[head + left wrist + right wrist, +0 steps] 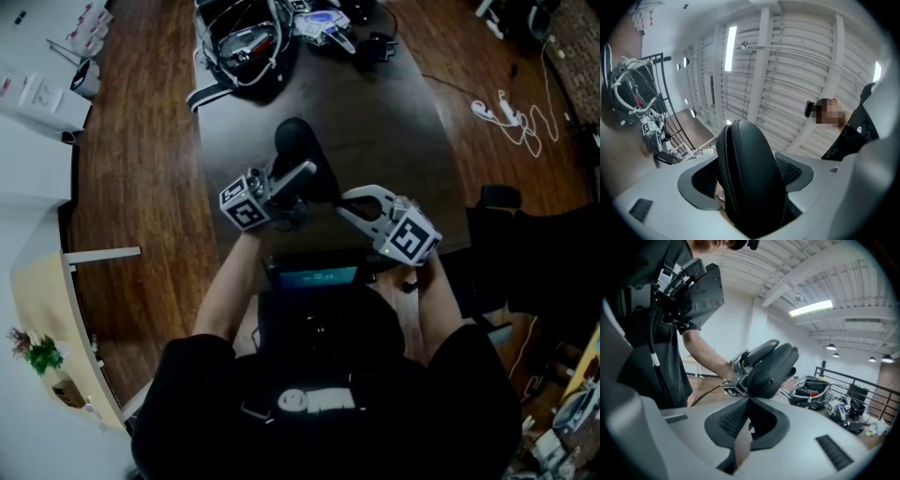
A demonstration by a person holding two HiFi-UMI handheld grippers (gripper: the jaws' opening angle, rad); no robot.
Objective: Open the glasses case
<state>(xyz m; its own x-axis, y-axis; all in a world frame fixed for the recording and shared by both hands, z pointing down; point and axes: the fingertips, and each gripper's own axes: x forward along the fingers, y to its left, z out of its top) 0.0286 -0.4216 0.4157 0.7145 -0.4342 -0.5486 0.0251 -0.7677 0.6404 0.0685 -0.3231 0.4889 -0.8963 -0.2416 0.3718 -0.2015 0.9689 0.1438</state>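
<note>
Zip teeth ring the black, oval, fabric-covered glasses case (pixel 750 183), which is held aloft over the near end of the long dark table (pixel 394 141), clear of its top; the zip seam looks shut where it shows. The left gripper (pixel 302 174), a pale grey two-jaw tool with a square-marked cube, has it — the jaws stand wide and clamp the case's thick body from both sides, its rounded end sticking out past the fingertips. The right gripper (pixel 749 405), of the same make, sits just beside the case, towards the table's near edge, its jaws pressed together; a small dark bit shows at the seam of the pads, too small to name. A person in a black top at the table's near end carries both tools. At the table's far end lies a tangle of black and white cables and gear (pixel 246 42), well apart from the case. Brown wooden floor (pixel 141 187) surrounds the table — a white cord (pixel 511 114) lies on it to the table's right.
</note>
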